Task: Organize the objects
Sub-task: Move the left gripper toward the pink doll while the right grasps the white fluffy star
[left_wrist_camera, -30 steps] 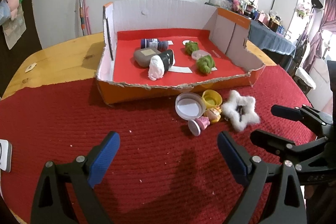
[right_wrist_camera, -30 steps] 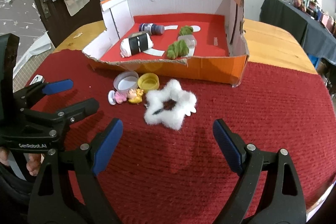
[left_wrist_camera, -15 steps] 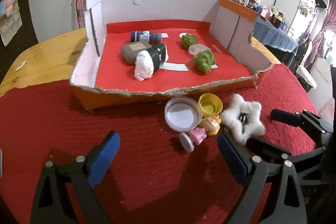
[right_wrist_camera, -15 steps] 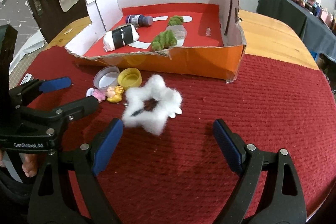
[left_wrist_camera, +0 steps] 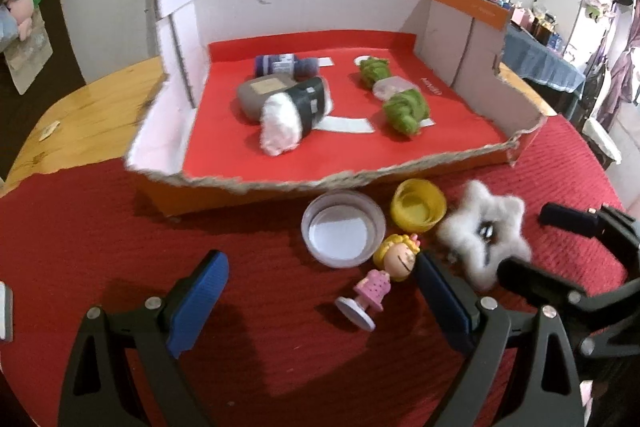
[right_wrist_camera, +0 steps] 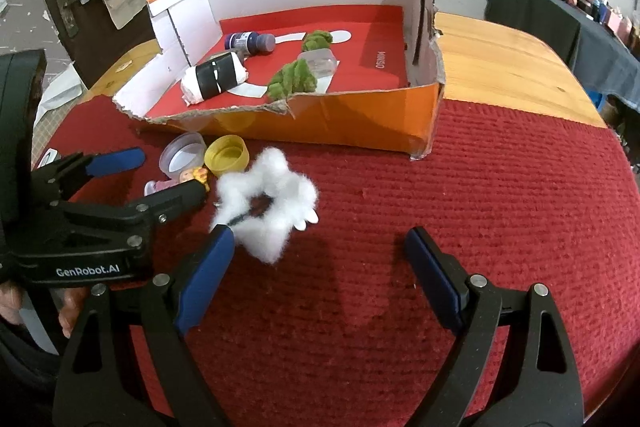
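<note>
A torn orange cardboard box (left_wrist_camera: 224, 189) (right_wrist_camera: 360, 123) with a red floor holds a white-and-black roll (left_wrist_camera: 296, 115), a grey block, a purple bottle (left_wrist_camera: 286, 65) and green clumps (left_wrist_camera: 404, 109). In front on the red cloth lie a clear lid (left_wrist_camera: 344, 233), a yellow cap (left_wrist_camera: 418, 205), a small doll (left_wrist_camera: 390, 267) and a white fluffy star (left_wrist_camera: 482, 235) (right_wrist_camera: 268, 203). My left gripper (left_wrist_camera: 320, 303) is open, with the doll just inside its right finger. My right gripper (right_wrist_camera: 320, 267) is open, its left finger touching the star's near edge.
The red cloth (right_wrist_camera: 500, 207) covers a wooden table (right_wrist_camera: 500, 55) that shows bare behind the box. A white object (left_wrist_camera: 5, 311) sits at the cloth's left edge. A dark cloth-covered table (right_wrist_camera: 560, 11) with clutter stands at the right.
Both grippers moved forward toward the box and the loose items. The doll now lies between the left fingers, and the star is at the right gripper's left finger.
</note>
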